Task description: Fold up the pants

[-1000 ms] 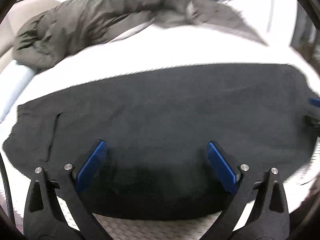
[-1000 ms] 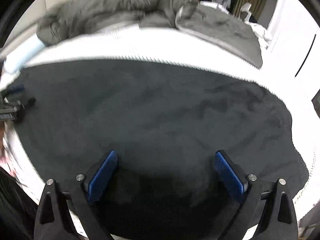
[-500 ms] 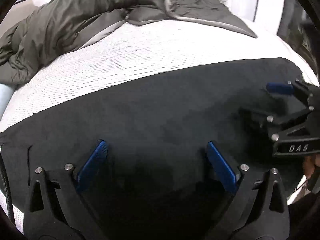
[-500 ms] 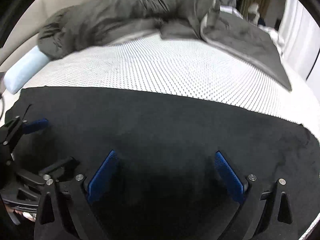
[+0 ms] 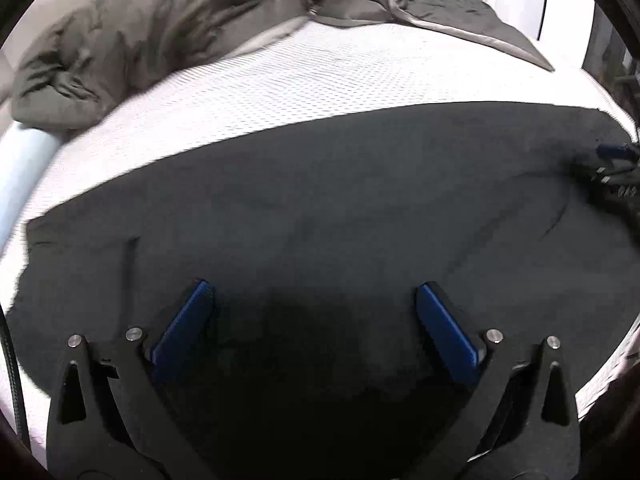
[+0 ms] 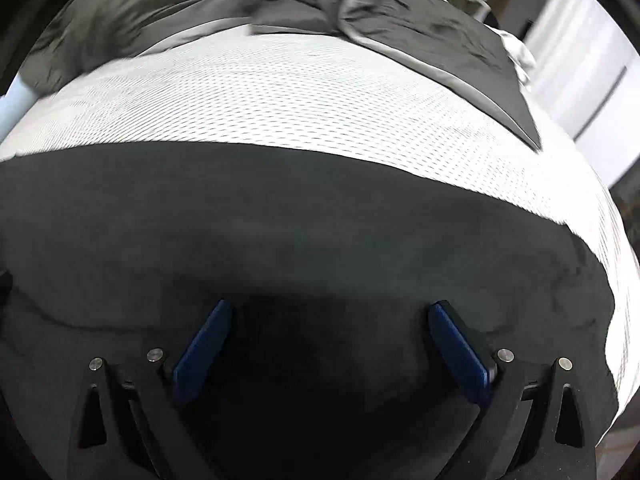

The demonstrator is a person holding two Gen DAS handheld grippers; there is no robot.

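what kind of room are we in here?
Most likely a bedroom. The black pants lie spread on a bed with a white mesh-textured mattress cover, a rumpled grey-brown duvet is pushed to the far side, and a pale blue pillow shows at the left edge.

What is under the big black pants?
The black fabric pants lie spread flat on a white mesh-textured mattress, which shows all around them. Whatever sits directly beneath the cloth is covered, so nothing else can be seen.

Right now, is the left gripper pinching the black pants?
No, the left gripper is wide open, its blue pads apart above the flat black pants.
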